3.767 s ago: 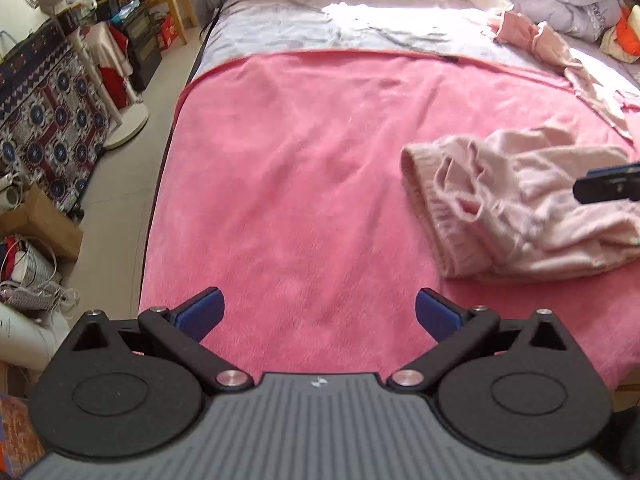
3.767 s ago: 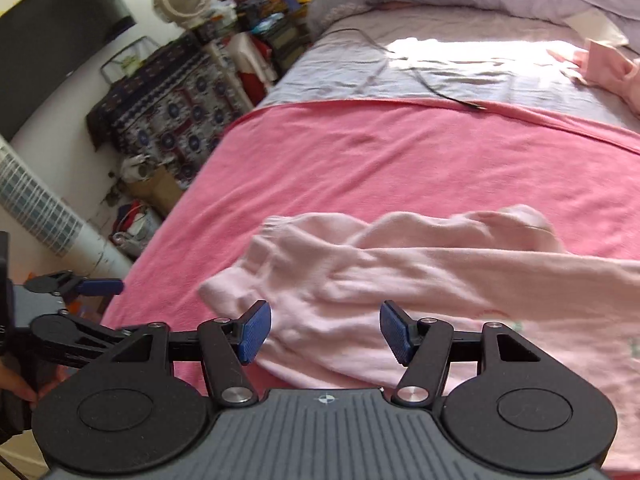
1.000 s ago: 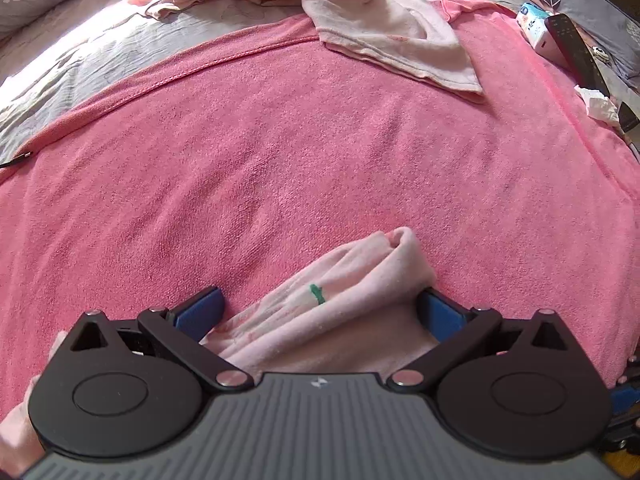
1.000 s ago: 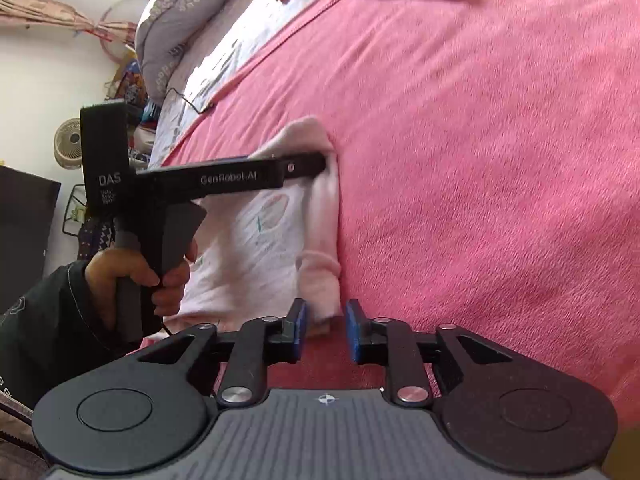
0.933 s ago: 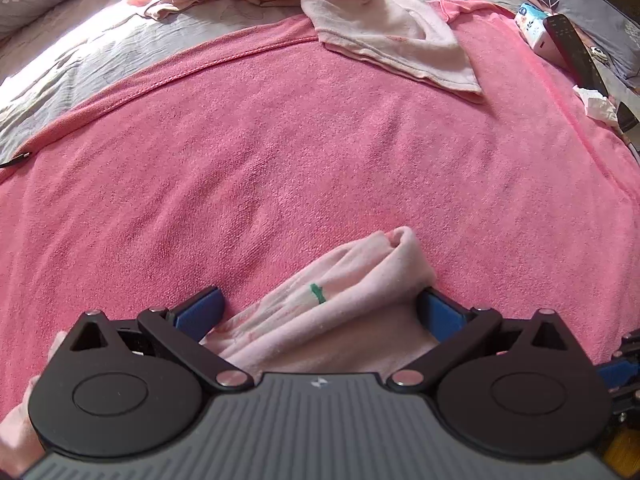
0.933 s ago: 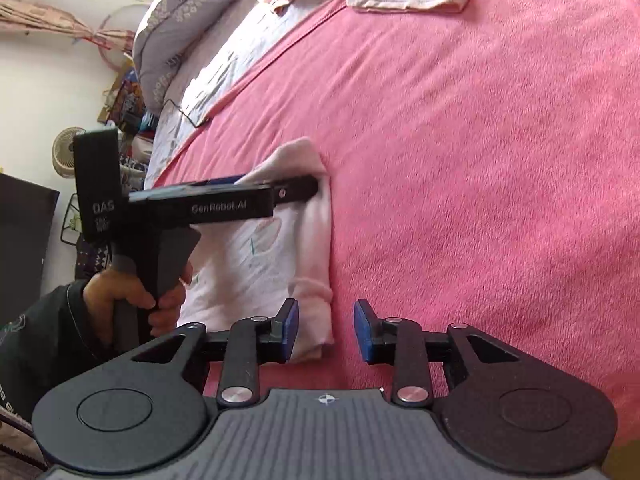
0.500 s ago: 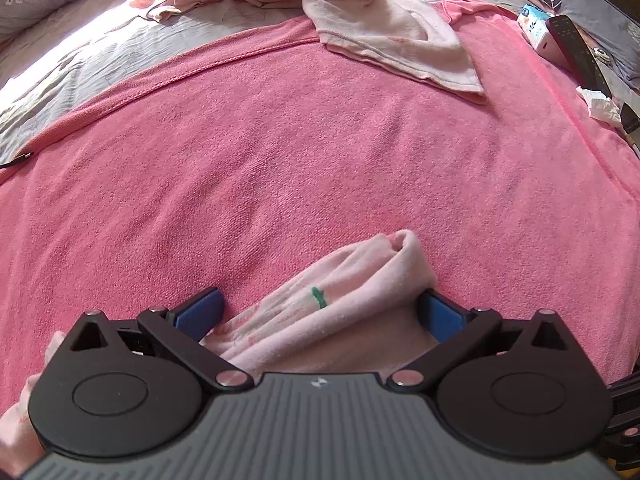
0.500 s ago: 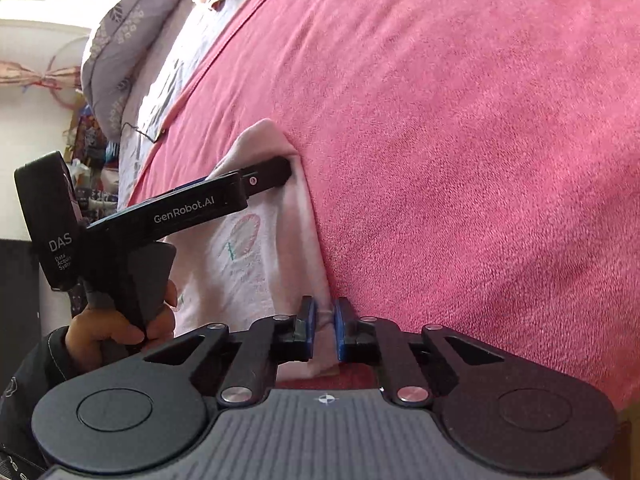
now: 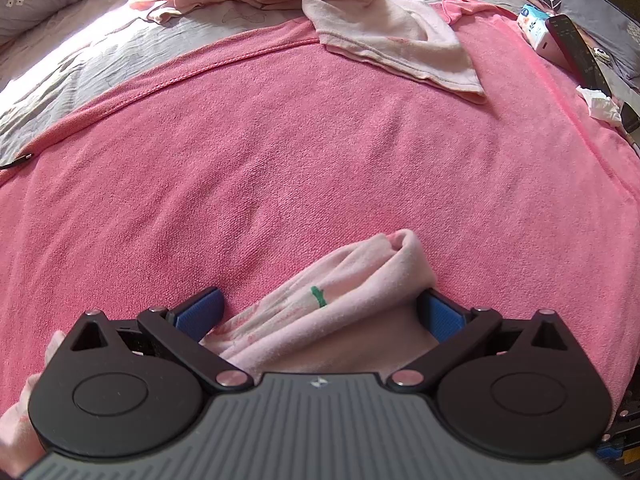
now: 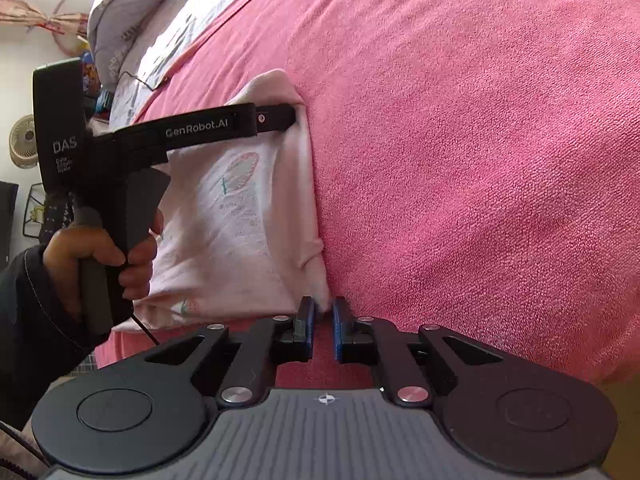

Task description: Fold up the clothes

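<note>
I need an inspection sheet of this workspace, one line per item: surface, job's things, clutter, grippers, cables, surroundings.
Surface: pink blanket spread over a grey patterned bedsheet.
Job's things: pale pink garment, partly folded, near the blanket's front edge; more pink clothes piled at the far edge.
Clutter: remote control, small carton and crumpled tissue at the right side of the bed.
Grippers: left gripper open, astride the garment's rolled fold; right gripper closing, a corner of the garment between its pads.
Cables: a thin black cable lies on the bedsheet; another hangs below the left hand.
Surroundings: grey pillow, fan by the wall.
</note>
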{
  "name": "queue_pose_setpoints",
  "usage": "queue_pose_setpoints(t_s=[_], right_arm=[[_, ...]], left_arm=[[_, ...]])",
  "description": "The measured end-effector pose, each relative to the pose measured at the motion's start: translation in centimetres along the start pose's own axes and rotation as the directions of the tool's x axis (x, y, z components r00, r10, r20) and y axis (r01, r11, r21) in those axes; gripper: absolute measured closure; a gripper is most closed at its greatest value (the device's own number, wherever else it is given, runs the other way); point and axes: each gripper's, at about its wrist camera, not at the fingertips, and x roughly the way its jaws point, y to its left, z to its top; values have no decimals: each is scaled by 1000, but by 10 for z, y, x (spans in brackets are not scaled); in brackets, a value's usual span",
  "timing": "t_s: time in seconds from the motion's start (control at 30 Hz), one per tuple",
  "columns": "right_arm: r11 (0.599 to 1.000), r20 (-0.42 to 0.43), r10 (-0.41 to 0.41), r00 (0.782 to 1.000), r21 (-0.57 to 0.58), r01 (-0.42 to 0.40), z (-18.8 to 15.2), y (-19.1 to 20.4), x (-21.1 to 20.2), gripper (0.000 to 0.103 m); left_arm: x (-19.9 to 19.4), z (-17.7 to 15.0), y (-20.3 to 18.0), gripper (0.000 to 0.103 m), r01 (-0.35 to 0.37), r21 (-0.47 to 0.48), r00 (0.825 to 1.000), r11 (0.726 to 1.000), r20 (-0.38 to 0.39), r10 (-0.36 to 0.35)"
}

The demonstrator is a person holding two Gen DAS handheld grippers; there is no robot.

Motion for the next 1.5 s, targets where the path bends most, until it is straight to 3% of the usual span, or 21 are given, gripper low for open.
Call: queue_pose_setpoints(t_s=[0.03,0.1,0.23,0.37,0.5,0.6,0.7,0.93,1.2,1.3,1.4,1.5], right_arm=[[1000,-14,-17,1000,-15,17,-2,1,0,100],[1000,-34,-26,999,-6,26,-8,-1,-3,100],[999,-5,-21,1000,34,21,-7,-6,-20,92],[990,130,-90,987,-93,103,0,17,-42,91],[943,246,-104,964,-283,174,24,51,-32,87],[913,222,-134,966,-350,208,31,64,-5,87],[916,249,-161,955,-323,239,17,57,20,87],[904,292,-189,937,-321,282,6,59,21,86],[903,305,-182,935,-325,281,6,59,23,86],[912,303,-171,938,-311,267,7,56,22,86],[927,297,-155,942,-287,242,8,52,20,86],[927,293,-146,945,-293,234,9,52,20,86]], left_arm=[[0,0,0,0,-1,0,1000,1000,1,1],[0,-1,0,0,-2,-1,1000,1000,4,2],[0,-2,0,0,-2,-1,1000,1000,11,2],[-1,-3,0,0,-3,-5,1000,1000,18,3],[-1,-3,0,0,-7,-18,1000,1000,18,7],[-1,-2,-1,0,-8,-24,1000,1000,13,9],[0,-1,-2,0,-12,-31,1000,999,12,12],[5,5,-8,0,-33,-43,999,999,25,34],[18,25,-13,0,-80,-19,994,997,75,81],[4,41,-3,1,-99,-37,989,994,109,102],[-31,44,18,1,-38,-60,978,997,203,49],[-57,31,28,1,52,-36,976,998,212,-43]])
